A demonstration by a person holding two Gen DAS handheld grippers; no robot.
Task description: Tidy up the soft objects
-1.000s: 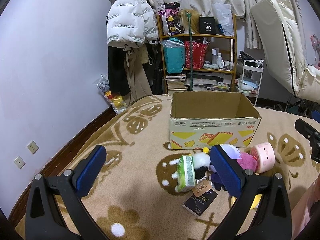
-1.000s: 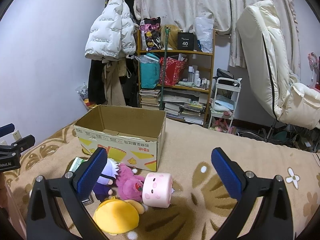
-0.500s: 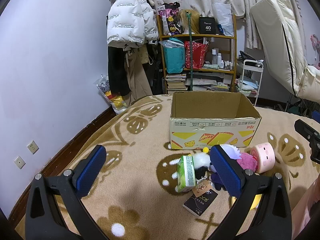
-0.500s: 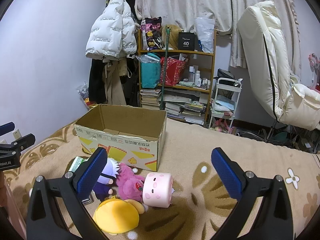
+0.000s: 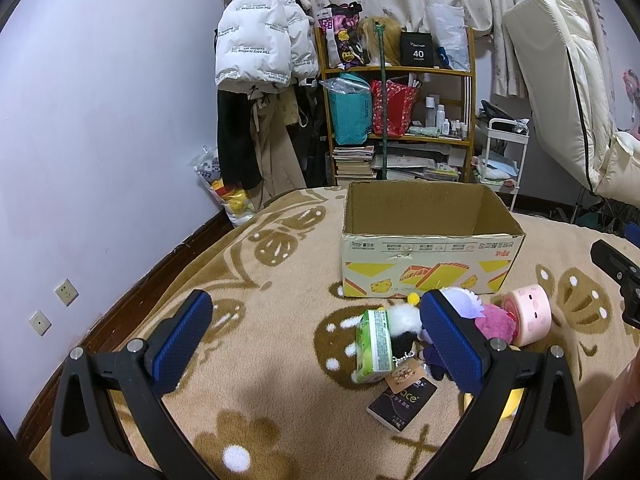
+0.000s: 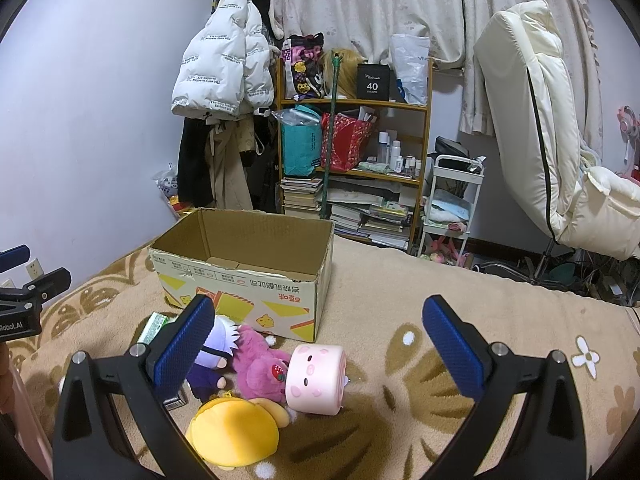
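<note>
Toys lie heaped on the blanket just before the empty box [image 6: 244,268]: pink roll [image 6: 316,380], magenta plush [image 6: 256,364], yellow plush [image 6: 234,432], with a green pack [image 5: 374,346] beside. Nothing has shifted over the last second; both tongs, left [image 5: 316,344] and right [image 6: 320,346], stay spread wide and empty, so sorting looks unstarted.
</note>
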